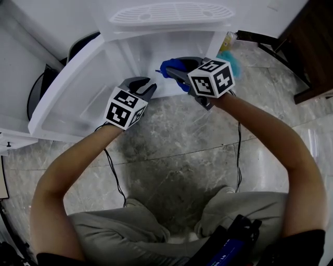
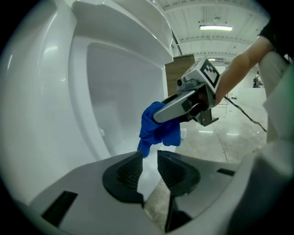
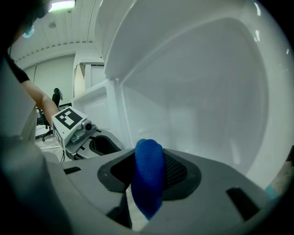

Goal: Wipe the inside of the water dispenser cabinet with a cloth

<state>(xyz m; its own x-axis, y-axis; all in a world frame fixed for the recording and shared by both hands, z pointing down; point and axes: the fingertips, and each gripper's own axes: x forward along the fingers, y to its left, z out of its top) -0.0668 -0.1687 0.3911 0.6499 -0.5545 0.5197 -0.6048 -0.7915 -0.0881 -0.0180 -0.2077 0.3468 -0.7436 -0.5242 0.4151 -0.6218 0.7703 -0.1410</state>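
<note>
Before the white cabinet (image 3: 206,92), the right gripper (image 3: 148,167) clamps a blue cloth (image 2: 161,129) that half hides its pads, while the left gripper (image 2: 148,170) gapes empty.

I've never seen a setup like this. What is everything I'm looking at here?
water dispenser cabinet: one, white, ahead
cabinet door: one, white, swung open at left
drip grille: one, white, on top
cloth: one, blue, at the cabinet mouth
floor: grey stone-look tiles
cables: two, black, trailing below the grippers
wooden furniture: one, dark, top right
left gripper: grey, jaws slightly apart, empty
right gripper: grey, shut on the cloth
arms: two, bare
</note>
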